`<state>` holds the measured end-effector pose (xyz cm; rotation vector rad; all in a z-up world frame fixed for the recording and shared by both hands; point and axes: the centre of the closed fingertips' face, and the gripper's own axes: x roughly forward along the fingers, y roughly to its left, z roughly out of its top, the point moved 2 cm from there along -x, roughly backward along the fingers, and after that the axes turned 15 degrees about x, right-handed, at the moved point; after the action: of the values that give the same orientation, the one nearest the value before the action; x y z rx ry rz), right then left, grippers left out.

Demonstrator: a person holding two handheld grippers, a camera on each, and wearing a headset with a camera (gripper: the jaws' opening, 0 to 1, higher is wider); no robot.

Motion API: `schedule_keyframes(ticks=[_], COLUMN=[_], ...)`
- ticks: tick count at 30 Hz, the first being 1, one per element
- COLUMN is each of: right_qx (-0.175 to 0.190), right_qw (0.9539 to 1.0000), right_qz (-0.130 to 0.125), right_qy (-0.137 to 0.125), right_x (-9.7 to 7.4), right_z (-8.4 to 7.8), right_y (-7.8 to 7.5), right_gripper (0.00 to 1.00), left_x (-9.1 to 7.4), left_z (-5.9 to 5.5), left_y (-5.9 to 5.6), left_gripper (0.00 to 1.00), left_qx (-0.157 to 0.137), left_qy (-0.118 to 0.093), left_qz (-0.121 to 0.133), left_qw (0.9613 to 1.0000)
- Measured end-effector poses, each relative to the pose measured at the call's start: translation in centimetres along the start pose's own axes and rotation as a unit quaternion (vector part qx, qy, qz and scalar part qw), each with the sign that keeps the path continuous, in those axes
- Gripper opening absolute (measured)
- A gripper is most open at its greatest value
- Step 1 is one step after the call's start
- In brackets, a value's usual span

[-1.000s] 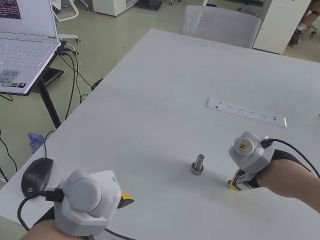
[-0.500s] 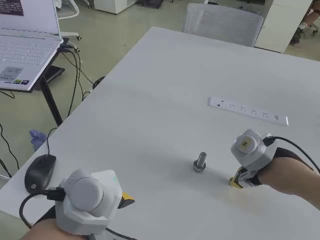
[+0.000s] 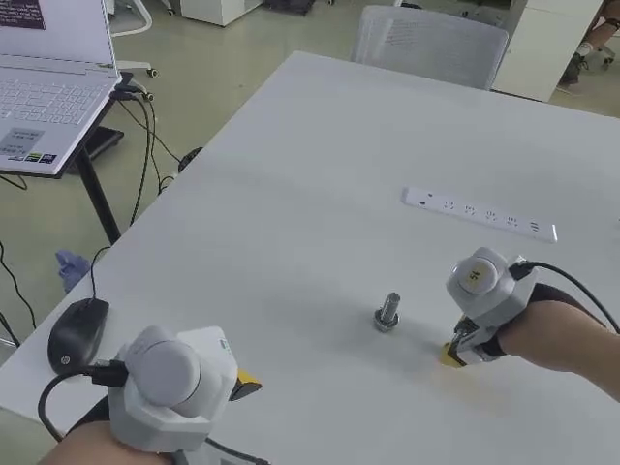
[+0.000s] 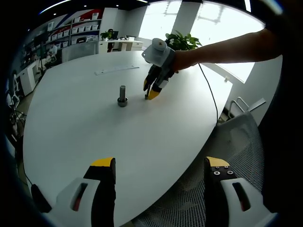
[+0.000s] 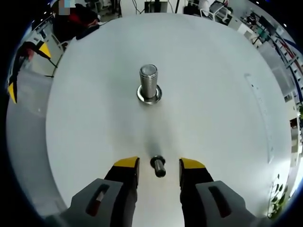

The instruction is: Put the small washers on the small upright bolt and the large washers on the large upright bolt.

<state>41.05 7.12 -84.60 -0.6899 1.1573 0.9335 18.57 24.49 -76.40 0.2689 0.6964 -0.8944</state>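
The large upright bolt stands mid-table, with a wider ring or head at its foot. In the right gripper view it rises straight ahead. The small upright bolt stands between the yellow-tipped jaws of my right gripper, which is open with a gap on either side of it. In the head view this gripper points down at the table, right of the large bolt. My left gripper is open and holds nothing, near the table's front-left edge. From there I see the large bolt and the right gripper.
A white power strip lies behind the bolts. A black mouse sits at the table's left corner, its cable beside my left gripper. A laptop stands on a side stand to the left, and a mesh chair at the far edge.
The head camera has shifted slightly. My right gripper has settled a little lower around the small bolt. The left gripper has stayed where it was.
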Motion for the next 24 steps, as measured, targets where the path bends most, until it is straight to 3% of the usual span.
schedule_keyframes(ticks=[7, 16, 24], right_qx=[0.006, 0.021, 0.033], right_qw=[0.9999, 0.9975, 0.9923], right_qz=[-0.001, -0.006, -0.02], right_qy=[-0.016, -0.068, -0.118], right_x=[-0.9, -3.5, -7.1], right_z=[0.3, 1.4, 1.7], right_y=[-0.2, -0.1, 0.7], right_gripper=[0.35, 0.35, 0.36], left_x=[-0.3, -1.1, -1.9], left_z=[0.3, 0.1, 0.3], left_y=[0.1, 0.5, 1.2], left_gripper=[0.76, 0.76, 0.77], left_qx=[0.004, -0.006, 0.01], left_qy=[0.001, -0.003, -0.001], left_qz=[0.006, 0.012, 0.019], left_qw=[1.0, 0.9999, 0.9998])
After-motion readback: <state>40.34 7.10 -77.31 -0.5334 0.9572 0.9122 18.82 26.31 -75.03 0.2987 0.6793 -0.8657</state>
